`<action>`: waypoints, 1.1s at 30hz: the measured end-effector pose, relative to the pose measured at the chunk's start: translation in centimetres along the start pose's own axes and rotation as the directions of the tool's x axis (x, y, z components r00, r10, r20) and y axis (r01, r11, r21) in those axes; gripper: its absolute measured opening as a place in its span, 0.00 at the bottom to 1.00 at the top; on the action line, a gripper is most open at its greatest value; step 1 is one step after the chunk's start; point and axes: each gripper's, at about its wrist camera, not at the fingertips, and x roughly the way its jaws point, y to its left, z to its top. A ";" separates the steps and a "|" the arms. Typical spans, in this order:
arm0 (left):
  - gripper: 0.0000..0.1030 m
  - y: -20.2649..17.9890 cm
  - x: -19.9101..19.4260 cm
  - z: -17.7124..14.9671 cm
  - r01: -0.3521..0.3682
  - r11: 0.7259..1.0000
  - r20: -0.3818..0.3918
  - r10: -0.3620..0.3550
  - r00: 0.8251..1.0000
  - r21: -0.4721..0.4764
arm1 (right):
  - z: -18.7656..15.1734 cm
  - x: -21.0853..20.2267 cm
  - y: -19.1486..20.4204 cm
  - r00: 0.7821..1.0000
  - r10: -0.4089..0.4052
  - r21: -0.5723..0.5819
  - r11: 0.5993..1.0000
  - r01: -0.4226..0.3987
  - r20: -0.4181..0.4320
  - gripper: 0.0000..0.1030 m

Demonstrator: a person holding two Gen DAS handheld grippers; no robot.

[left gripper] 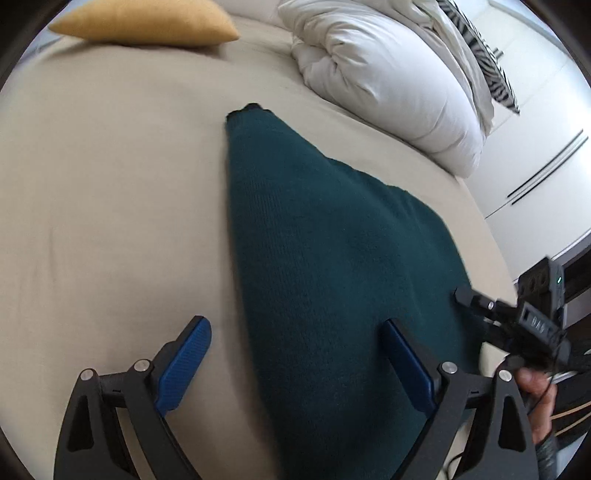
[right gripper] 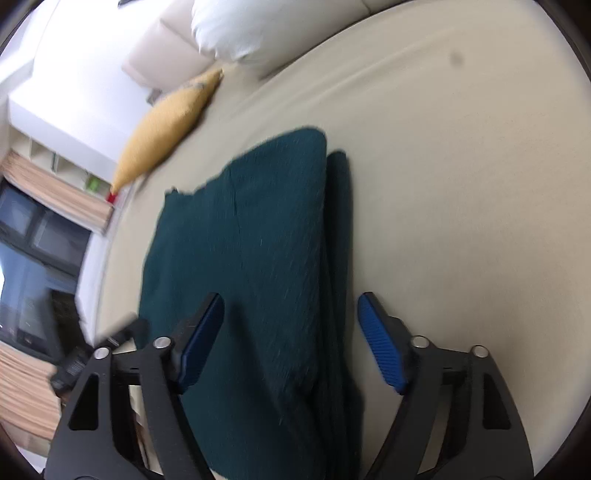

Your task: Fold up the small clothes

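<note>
A dark teal knitted garment lies flat on the beige bed sheet, partly folded, one narrow part stretching away from me. My left gripper is open just above its near edge, holding nothing. My right gripper is open over the same garment, where a folded layer lies on top and a darker strip runs along its right side. In the left wrist view the right gripper shows at the garment's right edge, held by a hand.
A yellow cushion lies at the far side of the bed, also in the right wrist view. A bunched white duvet sits at the far right. White cupboard doors stand beyond the bed. A dark window is at left.
</note>
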 end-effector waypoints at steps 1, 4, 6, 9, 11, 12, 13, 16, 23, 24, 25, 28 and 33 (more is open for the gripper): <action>0.92 -0.5 0.4 0.2 -0.003 1.000 -0.004 0.003 1.000 0.008 | 0.3 0.1 -0.3 1.000 0.014 0.016 1.000 -0.014 -0.004 0.46; 0.66 -1.0 1.6 1.6 0.028 0.999 -0.040 -0.029 0.999 -0.030 | 0.9 1.5 -0.1 0.999 -0.001 0.014 1.000 0.002 -0.048 0.33; 0.49 -1.7 1.6 1.8 0.022 1.000 -0.053 -0.023 0.998 -0.014 | 0.6 1.9 1.1 0.996 -0.069 -0.039 0.997 0.067 -0.051 0.27; 0.39 -2.8 0.3 1.3 0.005 0.999 -0.059 -0.002 0.998 0.041 | 0.1 1.8 3.7 0.984 -0.178 -0.124 0.977 0.174 -0.022 0.22; 0.37 -3.0 -1.4 0.7 0.006 0.999 -0.060 -0.003 0.998 0.041 | -1.0 1.0 6.3 0.967 -0.253 -0.200 0.947 0.251 0.013 0.21; 0.37 -3.2 -2.5 0.2 -0.008 0.999 -0.054 0.011 0.998 0.053 | -1.8 0.4 8.0 0.962 -0.269 -0.241 0.932 0.270 0.036 0.21; 0.37 -3.3 -3.6 -0.4 -0.018 0.998 -0.046 0.021 0.999 0.067 | -2.4 -0.3 9.4 0.964 -0.261 -0.265 0.927 0.265 0.050 0.20; 0.37 -3.3 -8.3 -2.6 -0.032 0.992 -0.013 0.034 0.999 0.121 | -5.2 -2.8 14.5 0.973 -0.215 -0.340 0.912 0.231 0.084 0.20; 0.37 0.1 -19.2 -8.0 -0.090 0.981 0.044 0.084 0.995 0.172 | -13.1 -6.2 22.9 0.997 -0.053 -0.424 0.903 0.070 0.053 0.20; 0.37 0.7 -20.3 -8.7 -0.104 0.979 0.054 0.096 0.994 0.175 | -14.3 -6.2 23.7 0.999 -0.031 -0.430 0.902 0.046 0.043 0.20; 0.37 1.3 -21.3 -9.3 -0.117 0.977 0.063 0.107 0.992 0.178 | -15.1 -6.2 24.1 0.999 -0.018 -0.431 0.902 0.032 0.035 0.20; 0.37 3.5 -22.4 -11.1 -0.137 0.978 0.068 0.128 0.989 0.157 | -17.2 -4.3 25.5 0.999 0.031 -0.411 0.911 -0.031 -0.006 0.20; 0.39 8.0 -18.8 -13.8 -0.158 0.984 -0.023 0.161 0.987 0.087 | -19.1 0.3 23.8 0.996 0.037 -0.333 0.941 -0.063 -0.084 0.20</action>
